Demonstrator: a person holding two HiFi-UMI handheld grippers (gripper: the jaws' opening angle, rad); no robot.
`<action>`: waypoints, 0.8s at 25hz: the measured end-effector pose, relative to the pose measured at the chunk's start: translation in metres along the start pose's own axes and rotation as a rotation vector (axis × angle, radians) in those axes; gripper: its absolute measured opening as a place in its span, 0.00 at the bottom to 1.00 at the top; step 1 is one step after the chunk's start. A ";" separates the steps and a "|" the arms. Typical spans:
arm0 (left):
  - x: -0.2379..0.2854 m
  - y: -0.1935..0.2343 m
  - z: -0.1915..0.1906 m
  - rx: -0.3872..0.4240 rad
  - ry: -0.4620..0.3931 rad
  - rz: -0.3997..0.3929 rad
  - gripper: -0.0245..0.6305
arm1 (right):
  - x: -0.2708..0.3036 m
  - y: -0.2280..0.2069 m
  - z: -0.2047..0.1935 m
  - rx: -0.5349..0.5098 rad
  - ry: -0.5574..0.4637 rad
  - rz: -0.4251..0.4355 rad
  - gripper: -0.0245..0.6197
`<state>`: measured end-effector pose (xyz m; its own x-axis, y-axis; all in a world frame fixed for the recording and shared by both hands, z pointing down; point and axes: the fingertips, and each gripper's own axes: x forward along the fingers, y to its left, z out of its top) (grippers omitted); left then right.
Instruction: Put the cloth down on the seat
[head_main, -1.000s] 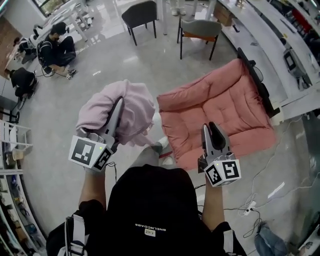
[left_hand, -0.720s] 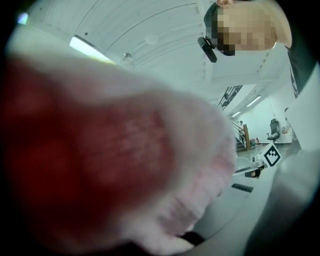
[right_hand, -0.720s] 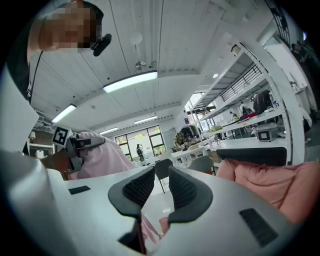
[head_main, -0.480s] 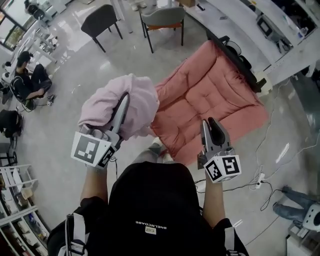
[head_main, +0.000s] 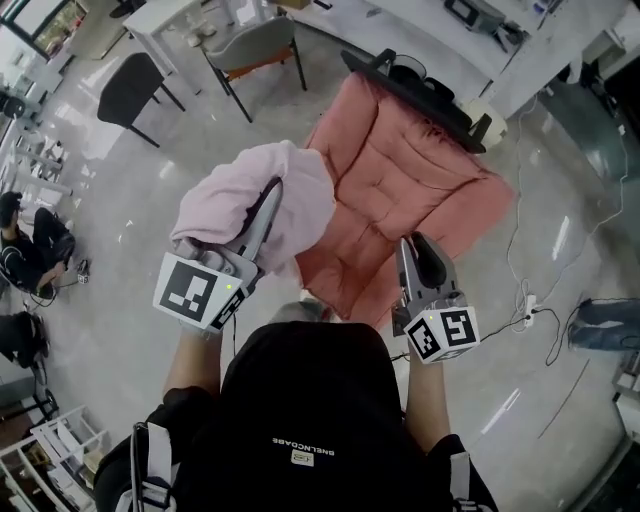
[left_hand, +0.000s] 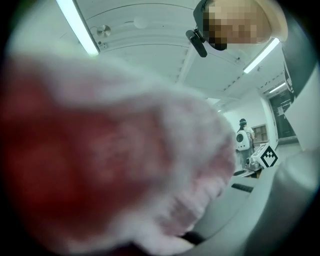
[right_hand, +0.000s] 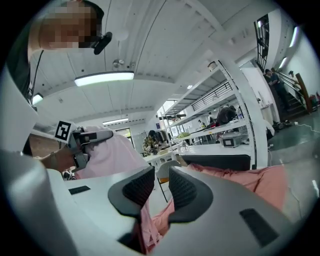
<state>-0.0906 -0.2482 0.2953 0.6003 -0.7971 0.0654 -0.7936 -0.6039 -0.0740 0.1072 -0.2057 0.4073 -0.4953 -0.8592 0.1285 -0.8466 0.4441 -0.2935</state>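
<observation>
The left gripper (head_main: 268, 198) pinches the bunched pale-pink fleecy cloth (head_main: 225, 205) aloft beside the salmon quilted seat cushion (head_main: 410, 180), ready for lowering, while the right gripper (head_main: 416, 248) idles empty, fingers slightly parted.

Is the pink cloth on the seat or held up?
Held up: the cloth is bunched around the left gripper, not lying on the seat.

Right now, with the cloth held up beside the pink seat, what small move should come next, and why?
Probably carry the left gripper a little to the right, over the seat cushion, before lowering. The pale pink cloth is bunched on its fingers and hangs mostly over the floor by the cushion's left edge, so releasing here might miss.
</observation>
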 end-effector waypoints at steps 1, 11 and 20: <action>0.010 0.000 0.000 -0.002 -0.003 -0.024 0.17 | 0.000 -0.003 0.001 0.002 -0.004 -0.022 0.20; 0.092 -0.043 0.013 0.036 -0.062 -0.277 0.17 | -0.038 -0.042 -0.003 0.033 -0.056 -0.255 0.20; 0.150 -0.072 0.013 -0.009 -0.069 -0.454 0.17 | -0.064 -0.058 0.001 0.036 -0.076 -0.404 0.20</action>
<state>0.0576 -0.3246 0.2970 0.8926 -0.4502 0.0223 -0.4490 -0.8924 -0.0447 0.1878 -0.1762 0.4153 -0.1072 -0.9796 0.1703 -0.9619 0.0588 -0.2671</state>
